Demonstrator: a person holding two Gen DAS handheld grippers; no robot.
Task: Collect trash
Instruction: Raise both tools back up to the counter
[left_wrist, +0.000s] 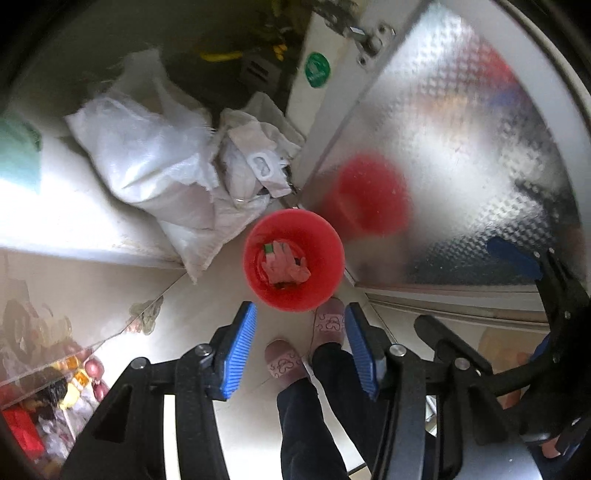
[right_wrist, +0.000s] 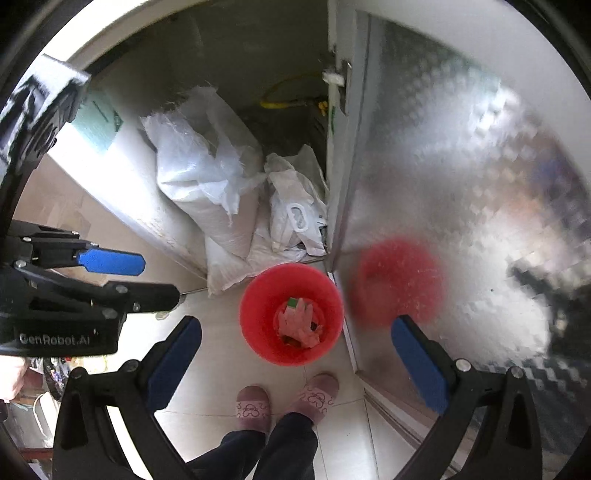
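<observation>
On the floor, the red bin (right_wrist: 291, 314) is seen holding pink trash (right_wrist: 299, 325); both the left gripper (left_wrist: 301, 350) and right gripper (right_wrist: 295, 365) are spread, empty; further trash cannot be judged.

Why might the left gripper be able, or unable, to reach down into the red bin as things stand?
Probably able: the left gripper hangs open and empty above the red bin, whose mouth is uncovered, with nothing between them.
</observation>
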